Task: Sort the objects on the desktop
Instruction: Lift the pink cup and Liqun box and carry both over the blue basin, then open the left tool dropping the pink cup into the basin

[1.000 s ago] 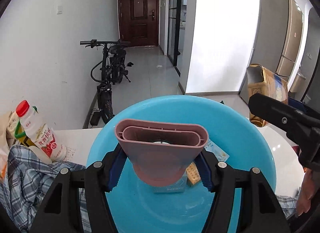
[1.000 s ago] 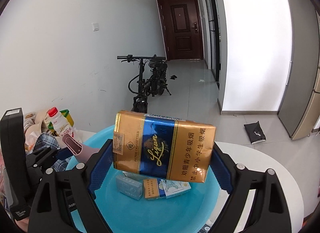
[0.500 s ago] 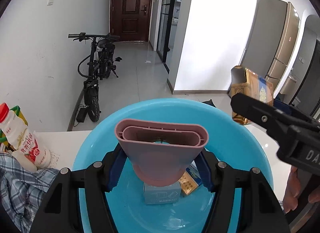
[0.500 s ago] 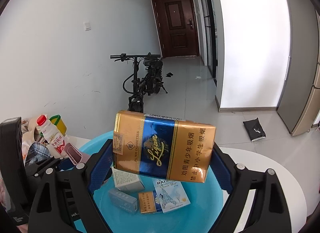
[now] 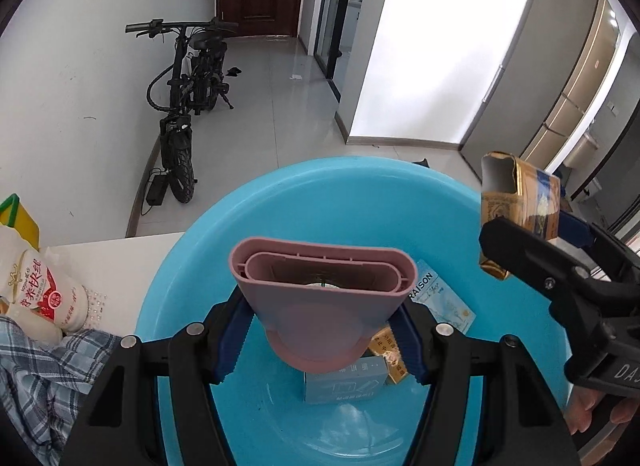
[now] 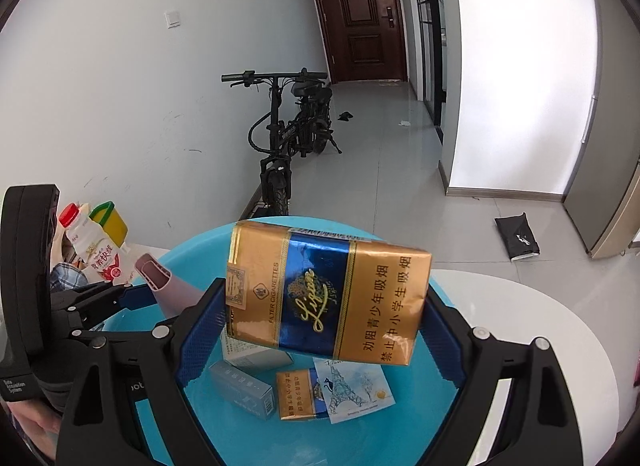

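Observation:
My left gripper is shut on a pink plastic nozzle and holds it over the blue basin. My right gripper is shut on a gold and blue cigarette pack, also held above the basin. The pack also shows at the right of the left wrist view. In the basin lie a grey-blue box, a small gold pack, a light blue card and a white box.
The basin stands on a white round table. A red-capped drink bottle, a yellow container and plaid cloth lie at the table's left. A bicycle stands on the floor beyond.
Both grippers have risen and tipped down a little over the basin. The boxes in the basin show more fully. The right gripper with its pack has come closer in the left wrist view.

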